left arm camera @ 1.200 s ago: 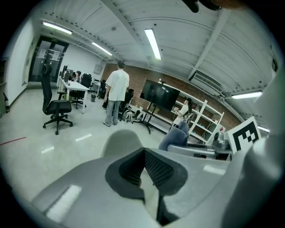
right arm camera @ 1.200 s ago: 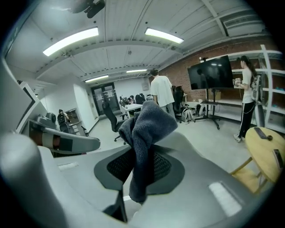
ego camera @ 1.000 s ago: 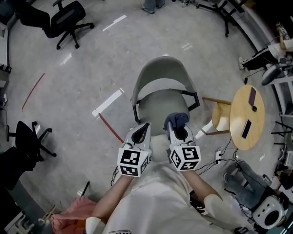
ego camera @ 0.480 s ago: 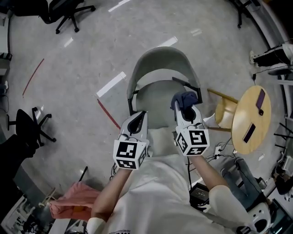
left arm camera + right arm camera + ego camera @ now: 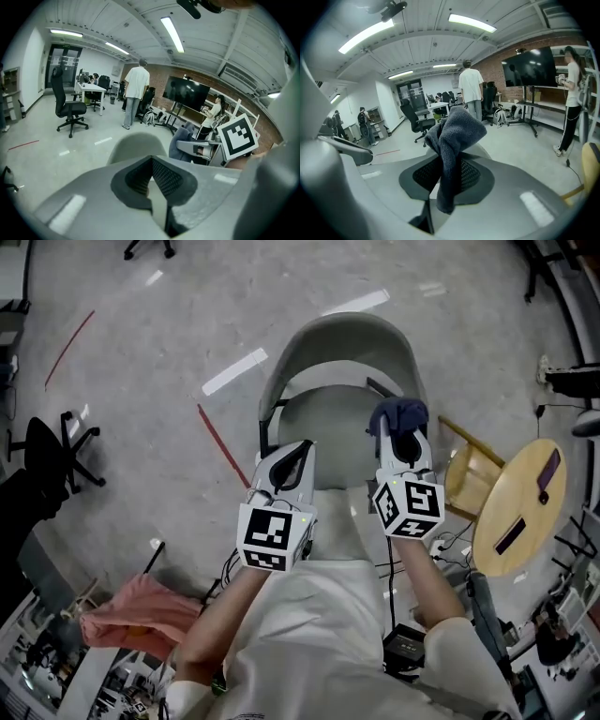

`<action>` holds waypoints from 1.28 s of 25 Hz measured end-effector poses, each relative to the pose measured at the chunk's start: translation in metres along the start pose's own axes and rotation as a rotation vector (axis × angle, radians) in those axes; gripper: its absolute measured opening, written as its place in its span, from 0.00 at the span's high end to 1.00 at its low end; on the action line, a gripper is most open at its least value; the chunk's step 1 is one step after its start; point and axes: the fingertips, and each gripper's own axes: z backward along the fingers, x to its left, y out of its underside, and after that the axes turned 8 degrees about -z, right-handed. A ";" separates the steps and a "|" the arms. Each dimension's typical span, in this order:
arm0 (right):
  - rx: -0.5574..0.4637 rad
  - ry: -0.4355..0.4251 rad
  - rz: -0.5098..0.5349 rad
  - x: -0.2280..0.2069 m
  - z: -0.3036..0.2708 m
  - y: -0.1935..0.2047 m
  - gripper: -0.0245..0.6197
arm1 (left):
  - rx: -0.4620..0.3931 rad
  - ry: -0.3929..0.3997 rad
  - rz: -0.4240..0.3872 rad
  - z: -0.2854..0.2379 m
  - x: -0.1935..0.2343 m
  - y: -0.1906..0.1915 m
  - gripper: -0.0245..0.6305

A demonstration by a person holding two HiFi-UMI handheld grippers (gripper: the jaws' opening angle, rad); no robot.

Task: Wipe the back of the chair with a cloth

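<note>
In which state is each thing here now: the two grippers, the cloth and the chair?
left gripper: shut, nothing between its jaws.
right gripper: shut on the cloth.
cloth: bunched, clamped between the right gripper's jaws.
chair: upright, seat bare.

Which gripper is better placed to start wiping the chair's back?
Right. The right gripper is shut on the cloth and sits nearer the chair back; the left gripper is shut with nothing in it.
</note>
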 end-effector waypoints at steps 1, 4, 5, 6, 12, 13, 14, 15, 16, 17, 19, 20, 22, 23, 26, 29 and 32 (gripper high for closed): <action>0.003 0.003 0.001 -0.001 -0.007 0.003 0.83 | 0.002 0.001 0.000 -0.004 0.003 0.002 0.96; 0.027 0.007 0.008 -0.004 -0.028 0.012 0.83 | -0.001 -0.015 -0.001 -0.013 0.013 0.006 0.96; 0.034 0.011 0.011 -0.009 -0.036 0.015 0.83 | -0.005 -0.024 -0.005 -0.017 0.015 0.005 0.96; 0.038 0.016 0.013 -0.014 -0.042 0.017 0.84 | -0.009 -0.032 -0.010 -0.022 0.016 0.004 0.96; 0.041 0.048 0.009 -0.042 -0.072 0.021 0.84 | -0.018 -0.051 -0.002 -0.047 0.023 0.009 0.96; 0.039 0.050 0.010 -0.044 -0.076 0.020 0.84 | -0.021 -0.051 0.004 -0.051 0.025 0.011 0.96; 0.037 0.051 0.013 -0.046 -0.081 0.019 0.84 | -0.024 -0.051 0.011 -0.054 0.027 0.012 0.96; 0.035 0.052 0.016 -0.047 -0.085 0.018 0.84 | -0.026 -0.052 0.017 -0.058 0.028 0.013 0.96; 0.034 0.053 0.020 -0.049 -0.089 0.017 0.84 | -0.026 -0.054 0.020 -0.061 0.030 0.014 0.96; 0.035 0.057 0.023 -0.051 -0.092 0.017 0.84 | -0.024 -0.055 0.022 -0.064 0.030 0.015 0.96; 0.043 0.070 0.027 -0.058 -0.099 0.019 0.84 | -0.022 -0.056 0.024 -0.070 0.030 0.017 0.96; 0.047 0.077 0.027 -0.061 -0.102 0.021 0.84 | -0.022 -0.056 0.025 -0.072 0.030 0.018 0.96; 0.055 0.087 0.024 -0.067 -0.109 0.024 0.84 | -0.020 -0.056 0.026 -0.075 0.030 0.019 0.96; 0.058 0.091 0.022 -0.070 -0.113 0.024 0.84 | -0.019 -0.057 0.027 -0.077 0.031 0.020 0.96; 0.061 0.099 0.012 -0.077 -0.125 0.025 0.84 | -0.015 -0.058 0.028 -0.082 0.032 0.023 0.96; 0.065 0.104 0.002 -0.082 -0.135 0.023 0.84 | -0.010 -0.058 0.031 -0.086 0.032 0.026 0.96; 0.074 0.111 0.007 -0.087 -0.143 0.023 0.84 | -0.008 -0.056 0.034 -0.089 0.030 0.029 0.96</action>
